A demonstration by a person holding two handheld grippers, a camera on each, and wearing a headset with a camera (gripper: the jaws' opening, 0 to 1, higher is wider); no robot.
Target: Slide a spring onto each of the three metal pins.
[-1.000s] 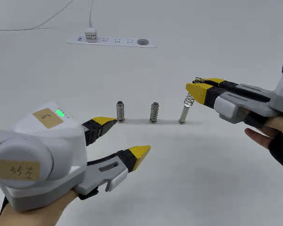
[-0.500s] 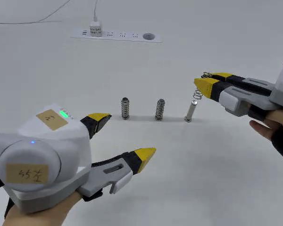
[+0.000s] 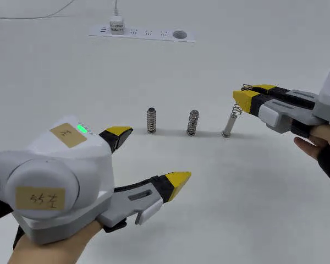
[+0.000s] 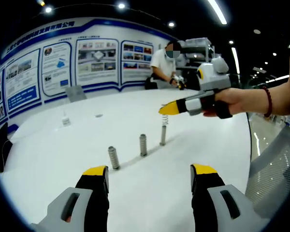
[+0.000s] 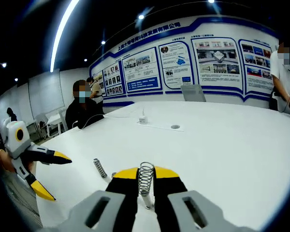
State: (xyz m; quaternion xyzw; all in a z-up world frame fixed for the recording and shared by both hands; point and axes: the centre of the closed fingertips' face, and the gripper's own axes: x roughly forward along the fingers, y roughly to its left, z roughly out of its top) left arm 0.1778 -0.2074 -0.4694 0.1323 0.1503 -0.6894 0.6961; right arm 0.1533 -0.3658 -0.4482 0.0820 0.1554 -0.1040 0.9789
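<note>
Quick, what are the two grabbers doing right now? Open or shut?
Left gripper: open, holding nothing.
Right gripper: shut on a spring at the top of the bare pin.

White table (image 3: 253,209), pwr strip (image 3: 146,33) w/ charger (image 3: 116,25)

White table (image 3: 253,220) carries three pins (image 3: 193,123) and a power strip (image 3: 148,34).

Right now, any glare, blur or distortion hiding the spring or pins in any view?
Head view: soft even light, faint shadow by the tilted metal pin, no glare, sharp. Left gripper view: fisheye bows the white tabletop, ceiling lights bright, pins sharp. Right gripper view: coiled steel spring near the lens is readable; wall posters curve.
</note>
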